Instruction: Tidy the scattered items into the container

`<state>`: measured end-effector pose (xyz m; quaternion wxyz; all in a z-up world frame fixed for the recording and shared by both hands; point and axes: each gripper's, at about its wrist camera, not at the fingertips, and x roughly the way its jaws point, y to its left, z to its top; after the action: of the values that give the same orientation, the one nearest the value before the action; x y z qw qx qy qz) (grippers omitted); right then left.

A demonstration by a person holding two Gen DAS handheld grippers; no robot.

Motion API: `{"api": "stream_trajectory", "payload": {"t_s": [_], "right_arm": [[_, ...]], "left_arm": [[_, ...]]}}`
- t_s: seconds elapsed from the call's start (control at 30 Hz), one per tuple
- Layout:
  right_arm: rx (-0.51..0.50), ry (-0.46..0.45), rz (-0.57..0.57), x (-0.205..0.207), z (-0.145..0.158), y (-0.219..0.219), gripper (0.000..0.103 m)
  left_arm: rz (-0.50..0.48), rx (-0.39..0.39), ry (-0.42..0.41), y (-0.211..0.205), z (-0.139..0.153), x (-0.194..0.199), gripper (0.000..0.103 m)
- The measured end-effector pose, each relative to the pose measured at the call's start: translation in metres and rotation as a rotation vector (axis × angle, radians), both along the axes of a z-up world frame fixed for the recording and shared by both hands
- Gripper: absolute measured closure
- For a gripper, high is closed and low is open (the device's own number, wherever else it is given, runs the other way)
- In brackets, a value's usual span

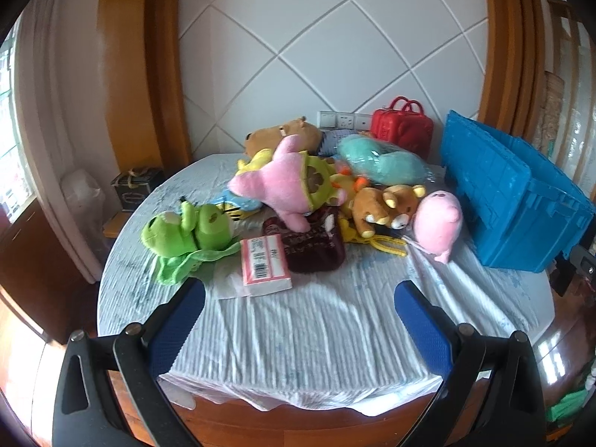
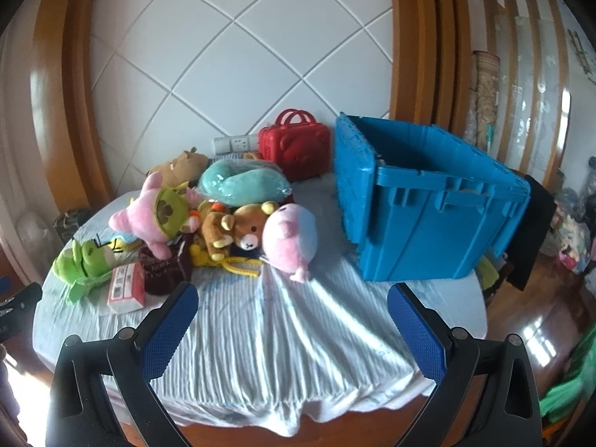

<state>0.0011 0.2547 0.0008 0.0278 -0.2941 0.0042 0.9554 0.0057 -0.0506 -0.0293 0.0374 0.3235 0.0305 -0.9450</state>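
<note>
I'm looking at the blue crate sitting at about two o'clock on the table, lid flap standing open on its left side, nothing visible inside from here; the toy pile is lying at ten to twelve o'clock, well apart from both grippers; pink pig plush is lying nearest the crate, brown bear plush touching it on its nine o'clock side, teal cushion behind, green frog plush and tissue pack at the pile's nine o'clock edge.

Risks as I'm judging them: the cloth is wrinkling and hanging loose over the near edge, so a low sweep could be dragging it and pulling the pile; the plushes are overlapping, so grabbing one may be tugging neighbours off the table; the upright lid flap could be blocking a drop coming in from nine o'clock.

Left gripper is hovering at six o'clock over bare cloth, jaws spread wide, carrying nothing; right gripper is doing the same, wide apart and empty, aiming between pig and crate.
</note>
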Motion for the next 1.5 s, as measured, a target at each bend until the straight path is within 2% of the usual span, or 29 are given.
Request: {"api": "stream_trajectory", "payload": {"t_s": [0.27, 0.77, 1.07, 1.4, 1.5], "right_arm": [[0.011, -0.024, 0.096, -0.015, -0.015, -0.049, 0.0], [-0.032, -0.139, 0.275, -0.062, -0.059, -0.191, 0.0], [-0.014, -0.224, 0.344, -0.098, -0.085, -0.237, 0.0], [-0.003, -0.285, 0.431, -0.176, -0.114, -0.265, 0.0], [-0.004, -0.314, 0.446, -0.198, -0.125, -0.269, 0.0]], "left_arm": [[0.115, -0.023, -0.017, -0.065, -0.01, 0.005, 0.0], [0.25, -0.034, -0.104, -0.191, -0.051, 0.005, 0.0], [0.256, -0.003, -0.157, -0.203, -0.069, -0.02, 0.0], [0.323, -0.002, -0.191, -0.204, -0.081, -0.079, 0.0], [0.317, 0.0, -0.201, -0.202, -0.085, -0.094, 0.0]]}}
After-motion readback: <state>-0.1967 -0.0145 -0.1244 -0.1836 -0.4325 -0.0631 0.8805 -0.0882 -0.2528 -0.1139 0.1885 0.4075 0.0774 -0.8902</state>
